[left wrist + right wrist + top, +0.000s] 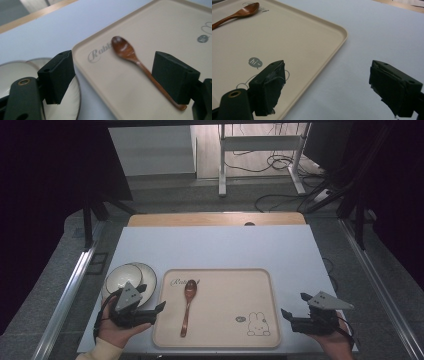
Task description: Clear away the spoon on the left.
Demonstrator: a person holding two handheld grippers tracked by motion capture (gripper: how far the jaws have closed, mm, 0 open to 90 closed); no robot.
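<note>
While both pairs of jaws stand spread wide with nothing between them, the left gripper (pixel 150 310) hovers at the near left corner of the beige tray (pixel 220 337), and the right gripper (pixel 295 307) hangs just off the tray's right edge over bare tabletop. A brown wooden spoon (pixel 188 306) lies on the tray's left half, bowl toward the far side, handle running back toward the person; seen from the left gripper view, the spoon (pixel 130 53) sits between that gripper's parted jaws, untouched. Beside the tray's left edge rest two stacked pale bowls (pixel 125 276). A rabbit drawing (pixel 258 324) marks the tray's near right corner. Everything stands on a pale blue-grey table (pixel 225 245) with a wooden strip along its far edge. Beyond it lie grey floor, loose cables (pixel 280 162), and a white metal frame (pixel 260 142) against dark surroundings.
</note>
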